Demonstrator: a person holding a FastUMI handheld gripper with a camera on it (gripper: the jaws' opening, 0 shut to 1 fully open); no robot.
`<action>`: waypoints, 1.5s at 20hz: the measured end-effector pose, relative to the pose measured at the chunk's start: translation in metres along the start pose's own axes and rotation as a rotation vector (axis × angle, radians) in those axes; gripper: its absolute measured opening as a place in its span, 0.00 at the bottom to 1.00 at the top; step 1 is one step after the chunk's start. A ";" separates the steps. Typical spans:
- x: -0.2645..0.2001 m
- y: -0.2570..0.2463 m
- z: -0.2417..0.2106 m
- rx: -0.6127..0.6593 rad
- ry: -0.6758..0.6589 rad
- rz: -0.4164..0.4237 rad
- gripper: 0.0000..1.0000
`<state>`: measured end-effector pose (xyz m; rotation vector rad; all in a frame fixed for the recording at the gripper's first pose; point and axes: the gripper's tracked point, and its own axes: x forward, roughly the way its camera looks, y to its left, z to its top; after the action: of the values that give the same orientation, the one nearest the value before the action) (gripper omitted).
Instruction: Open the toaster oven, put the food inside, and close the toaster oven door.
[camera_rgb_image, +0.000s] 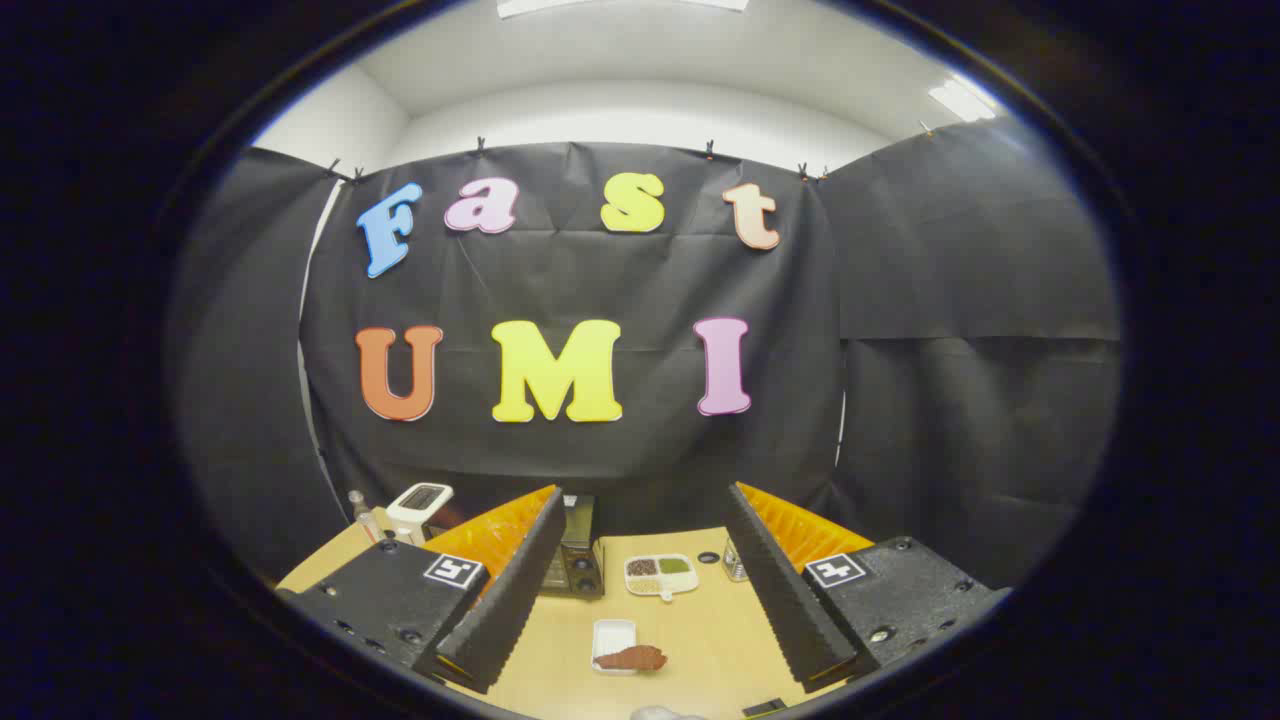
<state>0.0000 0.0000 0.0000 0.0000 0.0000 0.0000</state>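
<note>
Two ridged black fingers are standing widely spread, gripping nothing, with the gripper (640, 590) hovering above a tan table (720, 640). Each finger mount is bearing a square black-and-white marker; no readable writing is showing on it. Between the fingers, nearest, a piece of reddish-brown food (632, 658) is lying half on a small white tray (612, 638). Farther on, a white divided dish (660, 575) is holding dark, pale and green fillings. Beside it to the left, partly hidden by the left finger, the dark toaster oven (575, 560) is standing with its door apparently closed. A white device (420, 505) is sitting at far left, and a small shaker-like jar (735, 565) is peeking out beside the right finger. Judging by this layout, no step is yet done: opening, loading and closing are all remaining. No brand or label is legible on the table's objects.
</note>
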 end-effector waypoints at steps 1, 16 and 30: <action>0.001 0.000 -0.002 -0.002 0.003 0.000 1.00; 0.034 0.034 -0.004 0.006 0.007 0.003 1.00; 0.161 0.182 -0.089 -0.113 0.045 0.179 1.00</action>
<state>0.1610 0.1820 -0.0887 -0.1128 0.0448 0.1792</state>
